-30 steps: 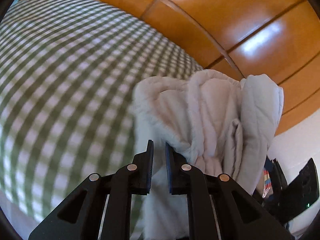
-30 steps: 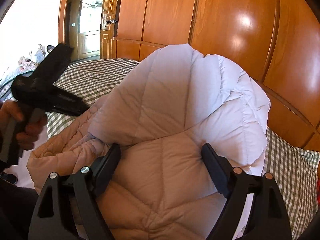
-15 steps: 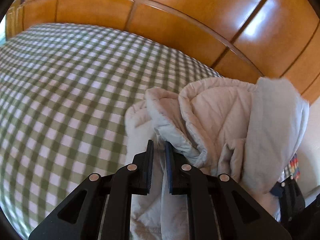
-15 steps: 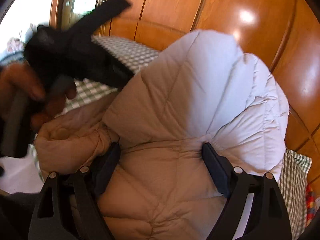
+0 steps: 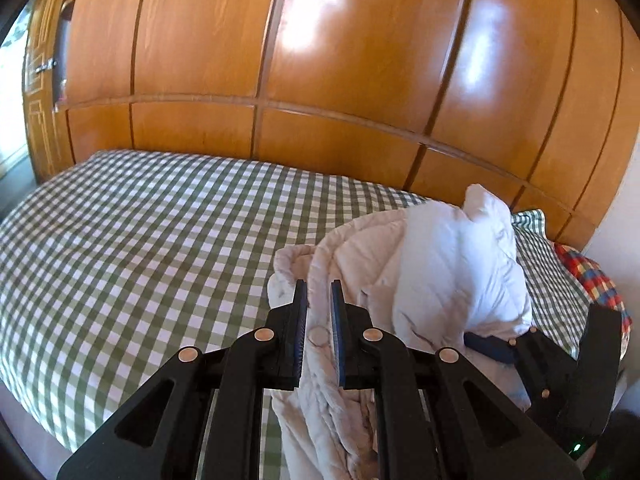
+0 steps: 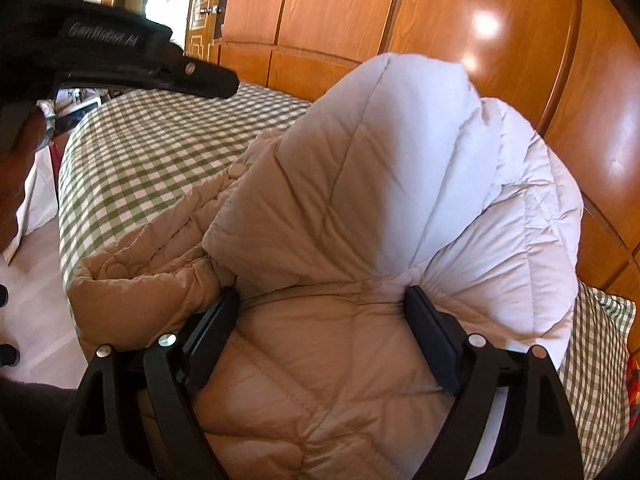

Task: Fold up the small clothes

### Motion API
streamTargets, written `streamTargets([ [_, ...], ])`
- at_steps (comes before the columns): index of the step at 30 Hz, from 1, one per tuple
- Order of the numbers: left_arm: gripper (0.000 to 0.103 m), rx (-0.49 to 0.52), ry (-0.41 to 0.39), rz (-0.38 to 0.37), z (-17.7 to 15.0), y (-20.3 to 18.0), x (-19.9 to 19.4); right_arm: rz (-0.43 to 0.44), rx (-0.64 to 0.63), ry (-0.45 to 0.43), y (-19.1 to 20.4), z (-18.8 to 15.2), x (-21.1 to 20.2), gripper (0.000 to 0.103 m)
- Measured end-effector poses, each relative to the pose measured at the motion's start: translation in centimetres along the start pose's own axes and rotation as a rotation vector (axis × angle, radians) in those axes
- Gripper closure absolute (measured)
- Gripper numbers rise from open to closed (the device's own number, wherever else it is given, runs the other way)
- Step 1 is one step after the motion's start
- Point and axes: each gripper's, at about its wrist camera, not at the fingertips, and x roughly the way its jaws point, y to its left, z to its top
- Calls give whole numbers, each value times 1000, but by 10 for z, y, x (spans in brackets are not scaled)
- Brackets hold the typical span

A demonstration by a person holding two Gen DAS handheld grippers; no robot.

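Left wrist view: my left gripper point(image 5: 319, 304) pinches the quilted jacket point(image 5: 432, 280) edge; right gripper point(image 6: 322, 308) jaws, wide, clamp its bulk for folding.

A wall of glossy orange-brown wooden panels point(image 5: 320, 60) fills the upper half of the left wrist view, split by dark vertical seams and one curved horizontal rail, with bright patches of reflected light on the varnish. Below it a bed point(image 5: 120, 240) spreads across the left and middle of the frame, covered in a green-and-white checked sheet. At the far right edge lies a red, blue and yellow plaid cloth point(image 5: 592, 276). In the right wrist view, a panelled wooden door point(image 6: 204, 12) stands at the upper left beside a bright opening, and pale floor point(image 6: 36, 264) shows at the left edge.
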Motion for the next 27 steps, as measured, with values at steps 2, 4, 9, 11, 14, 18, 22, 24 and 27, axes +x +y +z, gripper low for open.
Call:
streamTargets([
  [2, 94, 10, 2, 0, -4, -6, -3, 8, 5, -15, -3, 0, -9, 17],
  [4, 94, 22, 4, -2, -6, -11, -3, 21, 14, -30, -6, 1, -18, 16],
  [9, 94, 68, 8, 0, -14, -27, -7, 57, 51, -61, -16, 0, -42, 13],
  [11, 94, 75, 13, 0, -16, -30, -7, 60, 80, -70, -26, -4, -57, 13],
  [14, 94, 92, 19, 0, -20, -37, -8, 71, 153, -87, -51, -5, -75, 13],
  [18, 94, 125, 32, 3, -24, -44, -4, 85, 268, -125, -86, 10, -84, 13],
  [22, 94, 126, 77, 11, -31, -43, 9, 81, 353, -72, -108, 36, -48, 14],
  [24, 94, 118, 114, 18, -37, -39, 20, 81, 377, -29, -115, 47, -22, 14],
  [27, 94, 104, 165, 41, -50, -30, 36, 77, 337, 71, -110, 60, 15, 12],
])
